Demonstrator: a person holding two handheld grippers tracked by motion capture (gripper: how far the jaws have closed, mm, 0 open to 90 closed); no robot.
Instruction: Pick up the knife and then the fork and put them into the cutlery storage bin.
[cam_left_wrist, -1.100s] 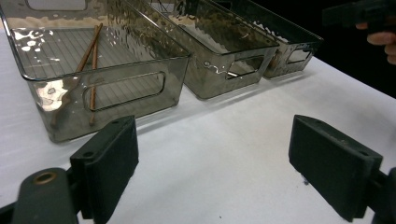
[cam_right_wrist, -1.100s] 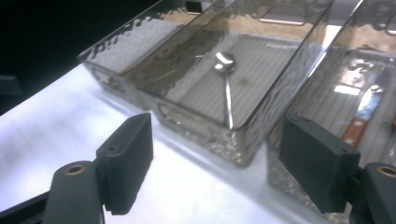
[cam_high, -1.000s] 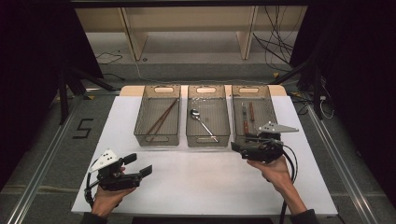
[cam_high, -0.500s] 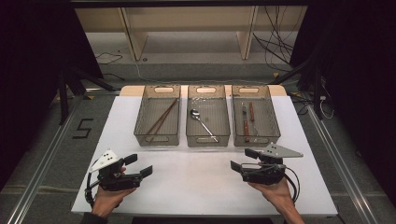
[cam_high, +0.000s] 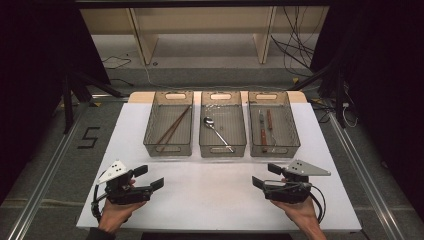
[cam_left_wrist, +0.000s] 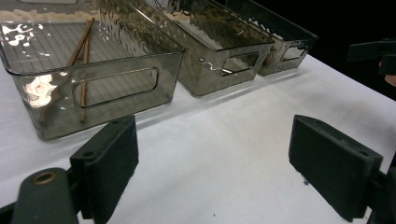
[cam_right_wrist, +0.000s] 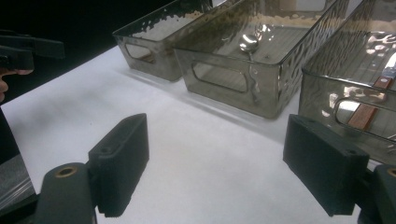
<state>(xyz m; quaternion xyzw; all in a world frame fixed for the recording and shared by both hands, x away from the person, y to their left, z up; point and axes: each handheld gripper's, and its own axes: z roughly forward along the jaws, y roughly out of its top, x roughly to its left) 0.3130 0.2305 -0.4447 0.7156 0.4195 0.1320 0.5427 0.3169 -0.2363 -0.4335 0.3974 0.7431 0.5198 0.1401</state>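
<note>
High view is showing the left gripper (cam_high: 149, 177) and the right gripper (cam_high: 266, 176) lying low over the near part of the white table (cam_high: 210, 200), each in one of the person's hands, jaws spread wide and grasping nothing. Both are pointing inward toward each other, well apart, with bare table between them.

Beyond the fingers, three clear smoky bins are standing side by side across the middle of the table. The left bin (cam_high: 150, 142) is holding two brown chopsticks (cam_high: 172, 127), lying together on a slant. The middle bin (cam_high: 205, 146) is holding one metal spoon (cam_high: 216, 131), bowl toward the far end. The right bin (cam_high: 295, 142) is holding two utensils, a wooden-handled knife (cam_high: 262, 131) and a fork (cam_high: 271, 127), lying lengthwise beside each other.

Left gripper view is showing the chopsticks (cam_left_wrist: 81, 60) just ahead of its left jaw, behind the bin's wall. Right gripper view is showing the spoon (cam_right_wrist: 247, 42) ahead between its jaws, farther off.
</note>
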